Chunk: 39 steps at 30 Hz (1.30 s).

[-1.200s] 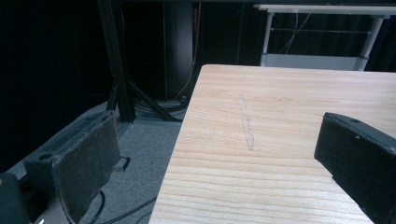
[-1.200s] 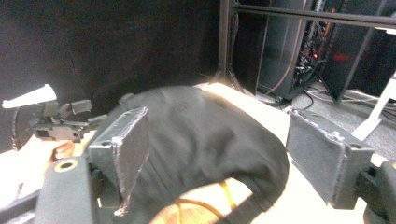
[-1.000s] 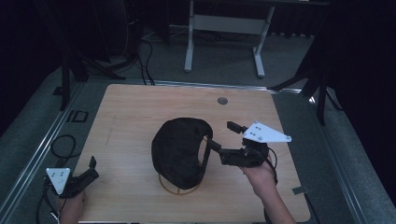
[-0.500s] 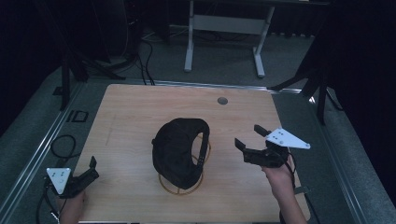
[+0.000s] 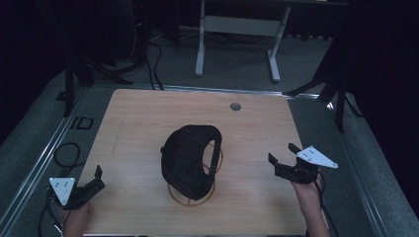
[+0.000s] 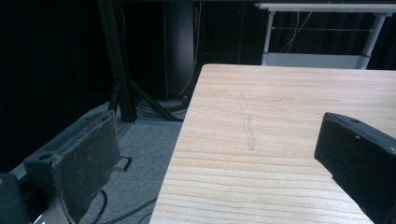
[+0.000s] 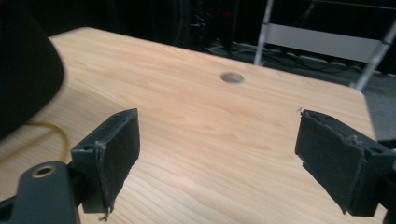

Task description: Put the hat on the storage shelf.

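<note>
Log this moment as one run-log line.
left gripper: open, idle, table's near-left corner | right gripper: open, empty, right of cap | black cap: on gold wire stand, mid-table

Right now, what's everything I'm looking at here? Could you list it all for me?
cap: one, black, middle of the table, draped over the wire stand
wire stand: one, gold, under the cap, its ring base on the table
table: one, light wood, centre of the high view
round hole: one, grey, in the table near its far edge
white-legged frame: one, on the floor beyond the table
cables: black, on the grey floor left of the table
left gripper: one, black with a grey plate, near-left table corner, jaws open
right gripper: one, black with a grey plate, right of the cap, jaws open, nothing held
</note>
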Tool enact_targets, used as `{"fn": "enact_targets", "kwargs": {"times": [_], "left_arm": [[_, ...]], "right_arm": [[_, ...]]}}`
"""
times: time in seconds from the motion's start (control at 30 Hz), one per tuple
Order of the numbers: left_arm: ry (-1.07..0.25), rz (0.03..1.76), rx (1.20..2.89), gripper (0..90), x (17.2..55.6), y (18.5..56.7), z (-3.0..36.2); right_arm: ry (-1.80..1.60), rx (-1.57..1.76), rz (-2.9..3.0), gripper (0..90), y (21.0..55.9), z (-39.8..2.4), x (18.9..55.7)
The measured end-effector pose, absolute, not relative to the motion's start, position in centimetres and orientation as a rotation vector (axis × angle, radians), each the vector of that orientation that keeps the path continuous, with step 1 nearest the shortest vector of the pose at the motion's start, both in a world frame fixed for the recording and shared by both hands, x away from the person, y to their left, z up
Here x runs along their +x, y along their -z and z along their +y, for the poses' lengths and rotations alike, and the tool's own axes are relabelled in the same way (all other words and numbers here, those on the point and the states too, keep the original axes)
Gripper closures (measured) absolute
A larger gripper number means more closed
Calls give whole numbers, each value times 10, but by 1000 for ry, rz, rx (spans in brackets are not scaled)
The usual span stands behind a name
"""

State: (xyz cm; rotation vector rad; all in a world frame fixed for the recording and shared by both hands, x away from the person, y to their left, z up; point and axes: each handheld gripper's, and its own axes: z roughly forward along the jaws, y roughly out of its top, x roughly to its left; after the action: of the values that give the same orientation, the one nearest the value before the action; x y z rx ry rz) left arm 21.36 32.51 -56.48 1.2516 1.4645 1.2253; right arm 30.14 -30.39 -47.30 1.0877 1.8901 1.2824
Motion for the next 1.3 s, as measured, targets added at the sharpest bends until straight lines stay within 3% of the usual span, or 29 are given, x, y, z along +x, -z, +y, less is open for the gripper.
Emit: {"fn": "enact_targets", "kwargs": {"times": [0.5, 1.3], "left_arm": [[-1229, 1461, 1253, 6, 214, 565, 325], [-1219, 1458, 1252, 6, 213, 565, 326]], "right_arm": [[-1166, 1267, 1843, 139, 523, -343, 298], [-1090, 1380, 1831, 139, 549, -364, 275]]}}
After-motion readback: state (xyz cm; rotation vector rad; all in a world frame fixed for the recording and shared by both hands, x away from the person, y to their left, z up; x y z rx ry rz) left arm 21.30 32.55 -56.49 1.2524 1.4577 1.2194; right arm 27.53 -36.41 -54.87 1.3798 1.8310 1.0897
